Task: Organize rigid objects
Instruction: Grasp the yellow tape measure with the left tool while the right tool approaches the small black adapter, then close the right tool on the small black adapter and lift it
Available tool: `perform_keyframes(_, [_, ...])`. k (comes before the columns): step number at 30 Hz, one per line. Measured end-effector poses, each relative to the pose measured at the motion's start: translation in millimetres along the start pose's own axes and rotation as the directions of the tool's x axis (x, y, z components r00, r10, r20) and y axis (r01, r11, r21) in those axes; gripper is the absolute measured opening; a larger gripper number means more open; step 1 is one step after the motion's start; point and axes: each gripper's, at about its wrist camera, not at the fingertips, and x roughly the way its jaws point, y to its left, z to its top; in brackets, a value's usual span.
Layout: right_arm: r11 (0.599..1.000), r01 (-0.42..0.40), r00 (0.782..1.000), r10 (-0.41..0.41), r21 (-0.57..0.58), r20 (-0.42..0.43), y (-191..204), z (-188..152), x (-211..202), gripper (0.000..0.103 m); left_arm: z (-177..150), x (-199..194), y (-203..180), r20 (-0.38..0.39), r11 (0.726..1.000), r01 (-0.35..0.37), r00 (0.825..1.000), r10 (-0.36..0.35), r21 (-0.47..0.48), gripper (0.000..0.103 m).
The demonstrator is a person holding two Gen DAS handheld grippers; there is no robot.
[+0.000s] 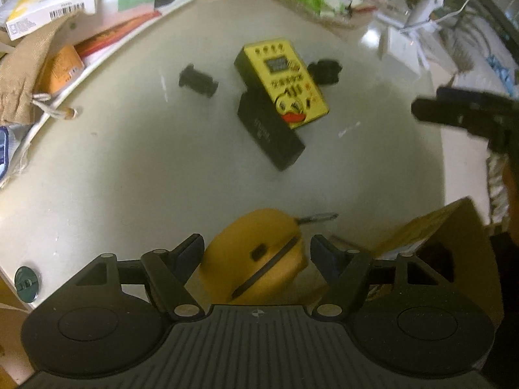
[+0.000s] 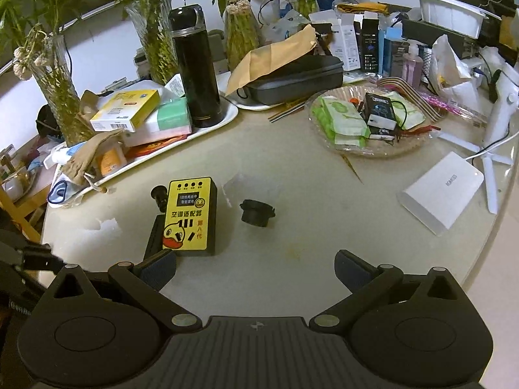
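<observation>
Around the one yellow-faced adapter box point(image 2: 189, 215) on my desk point(image 2: 292, 275) I count two small black round parts point(image 2: 258, 215) point(image 2: 159, 196), one black block point(image 1: 271, 133) under its near end, one yellow tape measure point(image 1: 259, 256), and beyond it three glass vases point(image 2: 152, 32).

Black left tool point(image 1: 257, 247), blue pads, silver screws, ribbed grey body

yellow box point(image 2: 189, 215), black part point(image 2: 256, 213), table point(image 2: 292, 259)
</observation>
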Motion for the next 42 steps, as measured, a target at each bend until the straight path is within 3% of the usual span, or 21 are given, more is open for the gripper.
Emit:
perform_keyframes(15, [1.000, 0.011, 0.999, -0.011, 0.000, -0.035, -4, 19, 35, 0.103, 3, -1, -1, 0.011, 1.000, -0.003, 1.000, 0.003, -0.007, 0.064])
perform_keyframes(22, [1.000, -0.017, 0.999, 0.017, 0.000, -0.045, -2, 28, 53, 0.102, 4, -17, 6, 0.118, 0.999, 0.014, 0.993, -0.008, -0.049, 0.063])
perform_keyframes(31, [0.999, -0.014, 0.992, 0.018, 0.033, -0.123, -2, 32, 89, 0.077, 2, -38, -4, 0.243, 0.999, 0.035, 0.969, -0.040, 0.024, 0.063])
perform_keyframes(42, [0.988, -0.018, 0.990, 0.039, 0.155, -0.135, -15, 33, 106, 0.051, 1, -45, -5, 0.288, 1.000, 0.021, 0.957, -0.025, 0.016, 0.063])
